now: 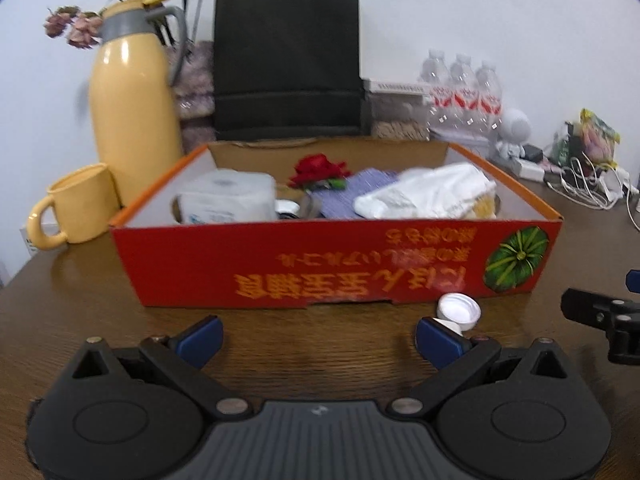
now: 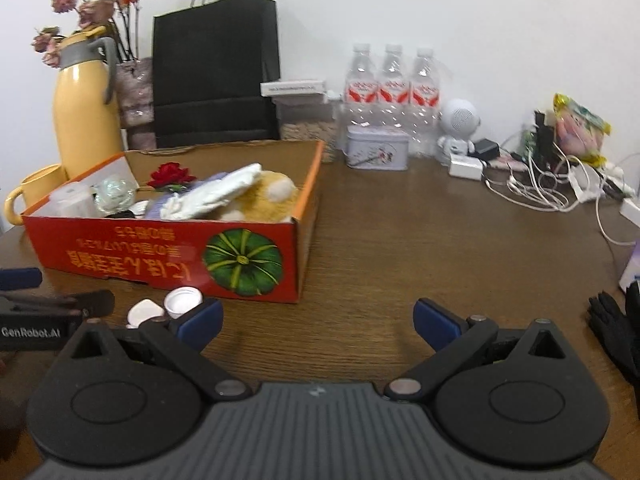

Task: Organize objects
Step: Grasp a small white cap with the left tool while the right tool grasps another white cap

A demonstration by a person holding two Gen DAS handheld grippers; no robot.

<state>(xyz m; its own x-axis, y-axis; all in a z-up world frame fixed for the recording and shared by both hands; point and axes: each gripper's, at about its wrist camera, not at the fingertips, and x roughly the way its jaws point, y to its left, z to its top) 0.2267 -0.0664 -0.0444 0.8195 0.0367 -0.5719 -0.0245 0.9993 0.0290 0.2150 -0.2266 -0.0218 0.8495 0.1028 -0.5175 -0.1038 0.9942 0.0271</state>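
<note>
Left wrist view: the left gripper hovers low over the wooden table with its blue fingers spread wide and nothing between them. In front stands the red cardboard box, already holding a tissue pack, a red flower and a white cloth. Two white caps lie on the table just beside the front wall of the box, close to the right-hand finger. I judge they are the next things to put away.

Right wrist view: the right gripper is also spread and empty, over bare table. Here the same caps lie near its left-hand finger, at the box's pumpkin corner. A plush toy shows inside the box.

The caps look light, stiff and smooth, so they may slip or flick away. Probably it is best to pinch one across its rim, the pads on opposite sides, with gentle force.
</note>
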